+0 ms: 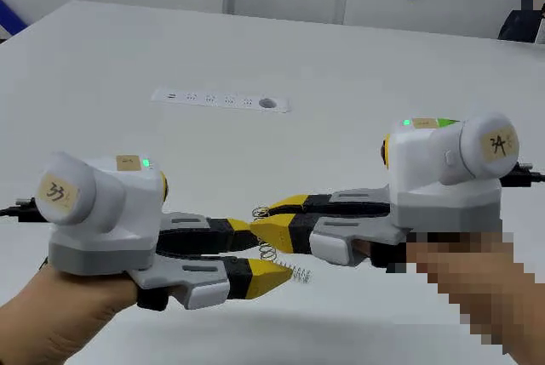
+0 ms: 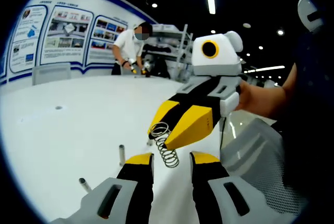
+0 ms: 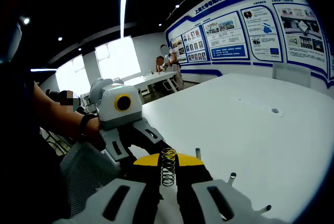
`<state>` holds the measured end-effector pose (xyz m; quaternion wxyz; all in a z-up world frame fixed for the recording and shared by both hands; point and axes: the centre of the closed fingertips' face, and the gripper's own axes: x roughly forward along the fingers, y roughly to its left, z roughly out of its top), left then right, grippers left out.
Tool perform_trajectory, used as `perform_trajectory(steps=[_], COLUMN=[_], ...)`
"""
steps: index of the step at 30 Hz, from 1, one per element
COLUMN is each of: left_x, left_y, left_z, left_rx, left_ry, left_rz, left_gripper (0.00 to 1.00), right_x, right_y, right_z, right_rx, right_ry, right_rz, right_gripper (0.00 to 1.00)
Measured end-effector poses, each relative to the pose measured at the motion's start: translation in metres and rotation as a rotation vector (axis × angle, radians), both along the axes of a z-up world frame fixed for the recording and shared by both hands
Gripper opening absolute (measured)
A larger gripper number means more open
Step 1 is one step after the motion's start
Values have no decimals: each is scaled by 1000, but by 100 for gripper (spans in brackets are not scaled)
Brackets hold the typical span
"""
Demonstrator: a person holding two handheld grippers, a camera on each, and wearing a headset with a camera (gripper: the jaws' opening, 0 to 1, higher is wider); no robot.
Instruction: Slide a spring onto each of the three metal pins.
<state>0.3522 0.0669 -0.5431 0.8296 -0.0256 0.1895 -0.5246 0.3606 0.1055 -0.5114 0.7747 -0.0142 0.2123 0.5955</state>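
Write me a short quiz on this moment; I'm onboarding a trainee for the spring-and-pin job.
1. True or false: the left gripper has its jaws clamped on the spring.
2. How many metal pins stand on the table in the right gripper view? A) one B) three C) five
3. Fill in: the spring is held by the ___ gripper.

Key: 1 false, the left gripper's jaws stand open, one on each side of the spring; 2 B; 3 right, the right gripper has its jaws shut on it.
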Motion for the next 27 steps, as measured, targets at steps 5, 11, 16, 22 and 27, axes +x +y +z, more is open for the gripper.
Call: perform_trajectory(steps=[5,11,16,22,27], left_x=[0,1,0,-10,-19], left_y=[-3,-1,1,1,-5], left_z=[-3,-4,-6,-14,-19], left_rx=[7,6,34,152,248], left_ry=[5,0,-27,-95,-151], left_rz=[-10,-14,-31,-108,-182], left_gripper=[21,15,12,11,11], right_x=[1,-1,-4,-15,-25], right_y=[-2,-2,-5,-13,-15], right_z=[-2,-4,-4,-10,-14], right_rx=[5,3,-9,-107,-206], right_ry=[9,16,20,23,0], right_rz=[-2,1,14,92,177], right_gripper=[12,12,12,12,12])
